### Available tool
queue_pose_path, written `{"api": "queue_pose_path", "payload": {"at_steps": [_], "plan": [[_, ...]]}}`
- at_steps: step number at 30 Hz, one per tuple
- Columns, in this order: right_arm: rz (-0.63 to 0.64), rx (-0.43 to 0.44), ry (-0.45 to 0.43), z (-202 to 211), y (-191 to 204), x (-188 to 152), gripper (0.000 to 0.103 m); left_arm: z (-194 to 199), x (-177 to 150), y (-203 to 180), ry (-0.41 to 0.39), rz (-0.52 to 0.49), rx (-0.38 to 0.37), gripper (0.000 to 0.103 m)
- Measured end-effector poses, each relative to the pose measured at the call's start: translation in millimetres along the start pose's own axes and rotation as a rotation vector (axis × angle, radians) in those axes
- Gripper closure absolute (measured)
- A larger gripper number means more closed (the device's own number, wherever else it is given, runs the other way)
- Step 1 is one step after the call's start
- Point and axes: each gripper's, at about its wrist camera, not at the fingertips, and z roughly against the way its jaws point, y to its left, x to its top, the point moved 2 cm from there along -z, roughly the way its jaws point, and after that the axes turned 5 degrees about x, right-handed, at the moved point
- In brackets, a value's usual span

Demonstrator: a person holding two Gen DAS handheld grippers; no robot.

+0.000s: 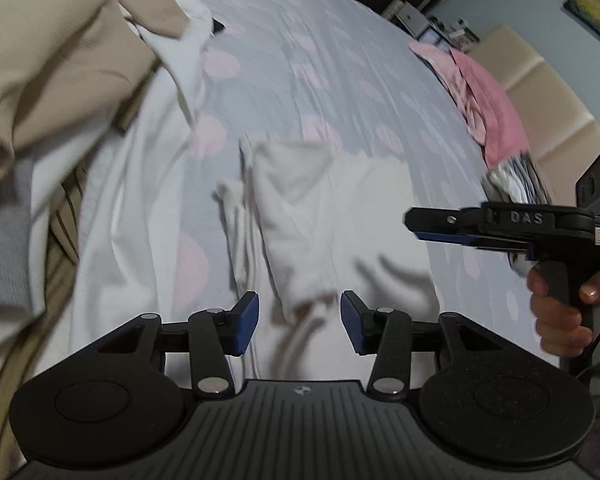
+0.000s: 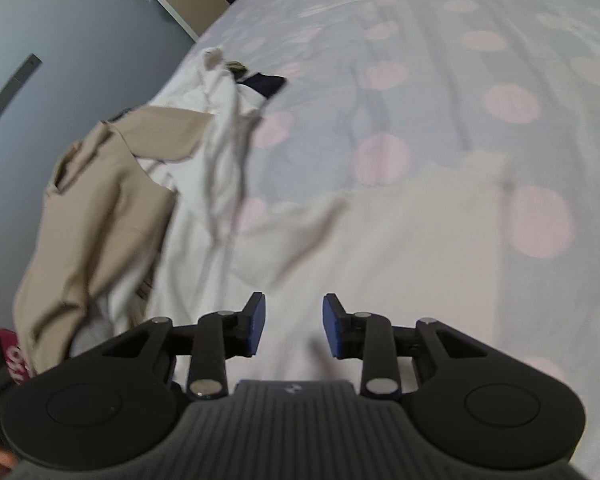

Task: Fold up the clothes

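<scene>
A white garment [image 1: 332, 216] lies folded and slightly rumpled on the bed, and it fills the lower middle of the right wrist view as the white garment [image 2: 380, 248]. My left gripper [image 1: 300, 322] hovers over its near edge with the jaws apart; cloth shows in the gap but the pads do not press on it. My right gripper [image 2: 294, 326] is open above the same cloth, nothing pinched. In the left wrist view the right gripper [image 1: 416, 227] appears side-on at the right, held by a hand [image 1: 564, 312].
A grey bedsheet with pink dots [image 1: 320, 60] covers the bed. A pile of beige and white clothes [image 1: 60, 80] lies at the left, seen also as the pile [image 2: 112, 200]. Pink clothes [image 1: 488, 96] sit at the far right edge. A padded headboard [image 1: 548, 92] stands beyond.
</scene>
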Motion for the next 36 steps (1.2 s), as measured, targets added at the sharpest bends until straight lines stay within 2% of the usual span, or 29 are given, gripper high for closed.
{"api": "queue_pose_path", "payload": {"at_steps": [9,12,16,20,22,23,25,26,29,32,36], "plan": [[0.121,-0.108,0.053,37.5,-18.8,-77.4,0.062,-11.9,-30.2,-4.1,0.082,-0.003,0.002,0.062],[0.113,-0.125,0.064,44.4,-31.2,-100.5,0.061,-18.8,-34.9,0.8,0.101,0.017,0.017,0.068],[0.146,-0.149,0.088,42.0,-40.5,-130.4,0.059,-22.6,-39.0,6.3,0.106,0.054,0.013,0.070],[0.278,-0.187,0.130,29.8,-34.4,-155.7,0.055,-22.5,-40.4,4.6,0.110,0.061,0.013,0.072],[0.323,-0.226,0.105,23.3,-30.6,-163.4,0.057,-21.4,-39.7,2.8,0.107,0.055,0.022,0.086],[0.329,-0.240,0.086,21.1,-29.9,-163.6,0.059,-19.3,-39.3,2.4,0.104,0.056,0.027,0.090],[0.314,-0.258,0.053,18.6,-30.5,-161.0,0.087,-12.4,-37.9,1.6,0.093,0.062,0.021,0.092],[0.290,-0.251,0.048,21.1,-31.2,-157.3,0.091,-5.5,-37.6,0.9,0.082,0.059,0.018,0.093],[0.249,-0.239,0.034,35.7,-30.3,-148.0,0.094,15.1,-36.9,-0.9,0.050,0.052,0.009,0.094],[0.269,-0.248,0.041,52.0,-26.6,-147.7,0.095,17.7,-47.1,2.1,0.080,0.049,0.008,0.094],[0.294,-0.279,0.099,37.8,-31.1,-156.7,0.095,-14.3,-59.2,6.3,0.146,0.026,0.070,0.094]]}}
